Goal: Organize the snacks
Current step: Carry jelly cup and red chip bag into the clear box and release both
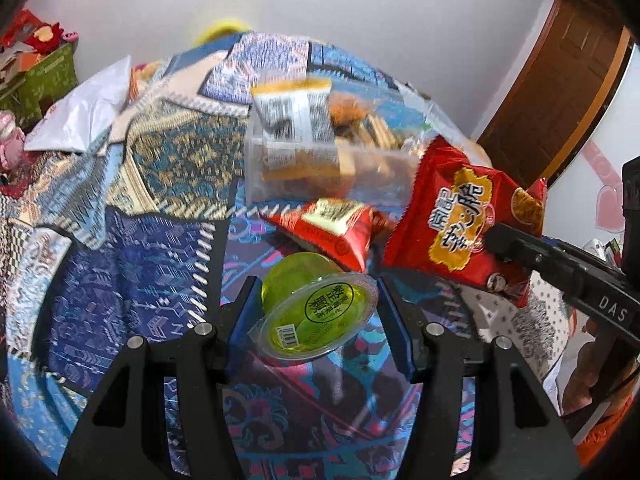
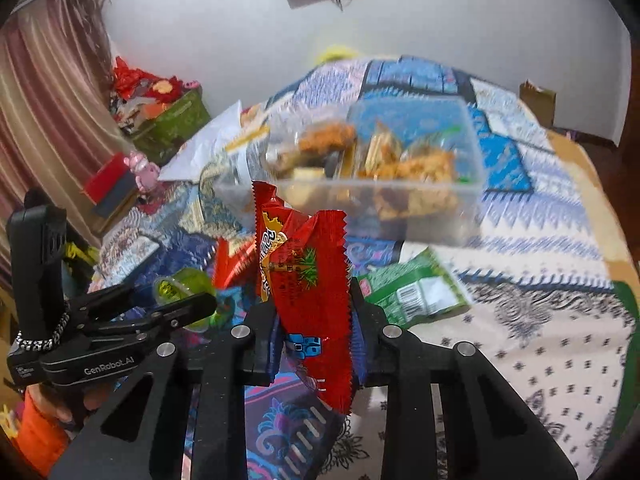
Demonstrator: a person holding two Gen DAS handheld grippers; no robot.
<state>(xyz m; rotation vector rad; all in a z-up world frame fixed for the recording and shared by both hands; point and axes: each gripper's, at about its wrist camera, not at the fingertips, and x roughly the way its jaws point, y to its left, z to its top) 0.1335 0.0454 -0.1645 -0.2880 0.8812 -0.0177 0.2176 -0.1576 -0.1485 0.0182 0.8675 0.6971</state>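
Left tongs (image 1: 316,312) clamped on a green jelly cup with a clear plastic rim (image 1: 316,316), lifted above the patchwork-cloth worktop (image 1: 140,280). Right tongs (image 2: 316,328) shut on a red crinkle-edged snack packet (image 2: 312,300), held upright between the blue pads. Ahead of both tongs, a clear plastic container (image 2: 380,184) filled with wrapped orange-brown snacks. Between left tongs and container, another red snack packet (image 1: 336,232) lying flat. Just right of right tongs, a green snack packet with a barcode (image 2: 412,292) on the cloth. Far left, a white plastic bag (image 1: 88,108).
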